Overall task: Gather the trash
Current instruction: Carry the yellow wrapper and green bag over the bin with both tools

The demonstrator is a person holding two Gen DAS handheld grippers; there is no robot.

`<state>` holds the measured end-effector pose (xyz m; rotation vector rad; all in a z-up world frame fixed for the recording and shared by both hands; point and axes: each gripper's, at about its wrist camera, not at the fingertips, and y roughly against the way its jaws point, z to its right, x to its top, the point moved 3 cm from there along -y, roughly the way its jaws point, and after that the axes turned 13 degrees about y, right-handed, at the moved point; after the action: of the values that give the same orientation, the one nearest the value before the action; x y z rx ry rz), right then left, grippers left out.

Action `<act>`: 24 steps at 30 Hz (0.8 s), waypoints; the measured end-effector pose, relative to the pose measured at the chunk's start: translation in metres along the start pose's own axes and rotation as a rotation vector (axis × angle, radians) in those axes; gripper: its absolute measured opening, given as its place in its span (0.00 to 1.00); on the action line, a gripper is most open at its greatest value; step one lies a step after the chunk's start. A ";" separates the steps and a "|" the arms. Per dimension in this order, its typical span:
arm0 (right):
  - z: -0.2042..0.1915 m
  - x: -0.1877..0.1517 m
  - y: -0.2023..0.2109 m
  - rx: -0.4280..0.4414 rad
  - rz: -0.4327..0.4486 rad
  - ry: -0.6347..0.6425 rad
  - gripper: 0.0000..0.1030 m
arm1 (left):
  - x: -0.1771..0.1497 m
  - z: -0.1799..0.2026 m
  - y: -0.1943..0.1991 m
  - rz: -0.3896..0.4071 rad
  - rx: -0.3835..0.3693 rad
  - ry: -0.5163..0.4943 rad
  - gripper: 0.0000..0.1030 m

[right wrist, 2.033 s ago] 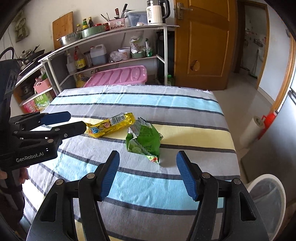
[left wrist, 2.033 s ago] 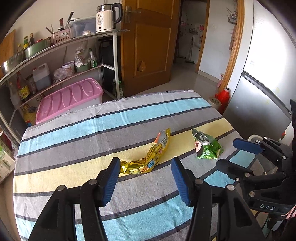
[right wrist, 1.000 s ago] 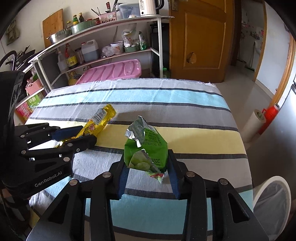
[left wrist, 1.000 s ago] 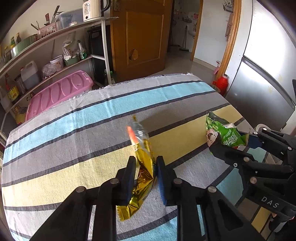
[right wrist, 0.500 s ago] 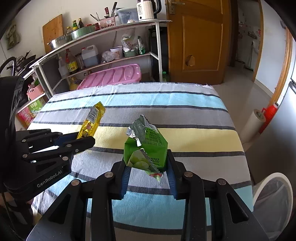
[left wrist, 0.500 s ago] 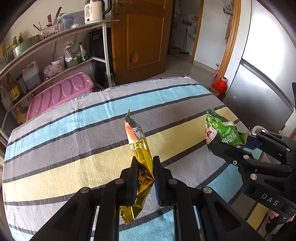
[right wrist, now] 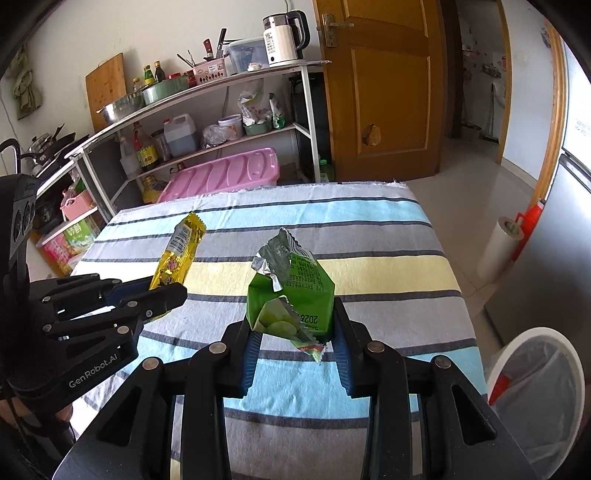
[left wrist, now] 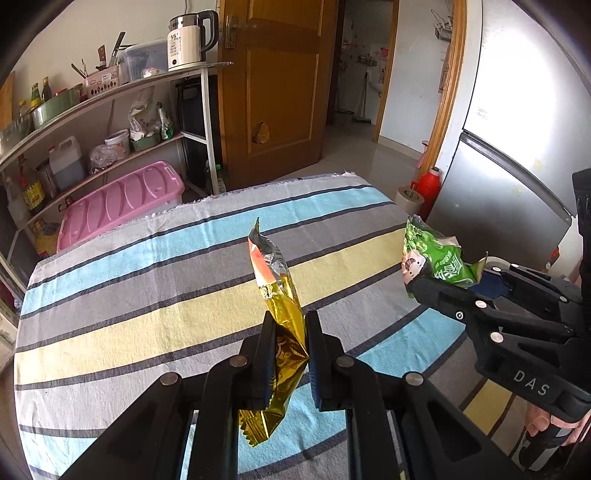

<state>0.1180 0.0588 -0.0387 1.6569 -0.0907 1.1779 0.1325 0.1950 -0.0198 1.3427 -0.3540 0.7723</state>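
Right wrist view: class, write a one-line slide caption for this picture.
Right claw lifts a green snack wrapper over the striped table; left claw holds a yellow wrapper; lined bin waits.

Trash bin [right wrist: 537, 398] cut off, contents perhaps unreadable.

Two wrappers are held above the bench [right wrist: 369, 236], apart from each other: the long wrapper [left wrist: 277, 295] in the left hand-held gripper [left wrist: 288, 354], the crumpled bag [right wrist: 291, 295] in the right hand-held gripper [right wrist: 295, 354], to the right of it. Behind the bench a shelf rack [right wrist: 207, 92] is placed, with a storage box [right wrist: 221, 175] under it and a kettle [right wrist: 282, 35] on top. A bin [right wrist: 535, 387] is seen on the floor beside the right edge of the bench.
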 end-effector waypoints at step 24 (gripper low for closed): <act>0.054 -0.035 0.096 -0.122 0.113 -0.104 0.35 | -0.027 0.102 0.045 0.049 -0.127 -0.118 0.14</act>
<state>0.0797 -0.0412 0.0039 1.6220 -0.3197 1.1465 0.1026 0.0913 0.0185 1.2668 -0.5228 0.7010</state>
